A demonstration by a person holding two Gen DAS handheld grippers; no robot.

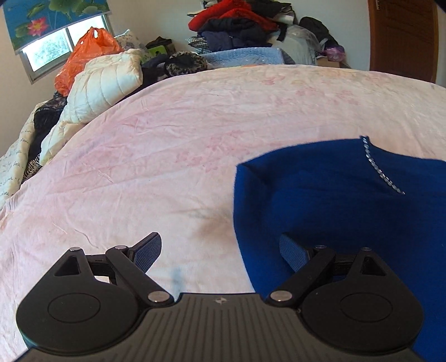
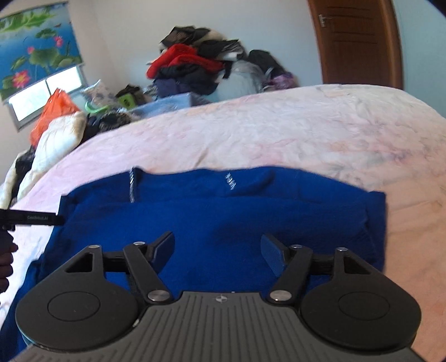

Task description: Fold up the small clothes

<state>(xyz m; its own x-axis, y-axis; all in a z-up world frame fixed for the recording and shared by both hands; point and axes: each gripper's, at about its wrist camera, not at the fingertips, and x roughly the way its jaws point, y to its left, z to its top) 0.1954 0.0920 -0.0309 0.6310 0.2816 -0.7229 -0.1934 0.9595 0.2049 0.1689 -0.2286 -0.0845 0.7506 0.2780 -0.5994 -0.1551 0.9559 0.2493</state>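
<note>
The blue garment [image 2: 217, 211] looks soft and floppy, best pinched at its corners, with both the left gripper [image 1: 220, 250] and right gripper [image 2: 217, 250] spread wide and holding nothing

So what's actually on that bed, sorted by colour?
Blue: 1, the blue garment, lying on the sheet
Pink: 1, the pink bedsheet
White: 1, the white quilted pillow
Orange: 1, the orange plastic bag
Total: 4

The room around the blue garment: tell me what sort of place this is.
Most likely a home bedroom. The blue garment lies on a bed with a pink sheet, a heap of clothes is piled against the far wall, and a wooden door stands nearby.
</note>
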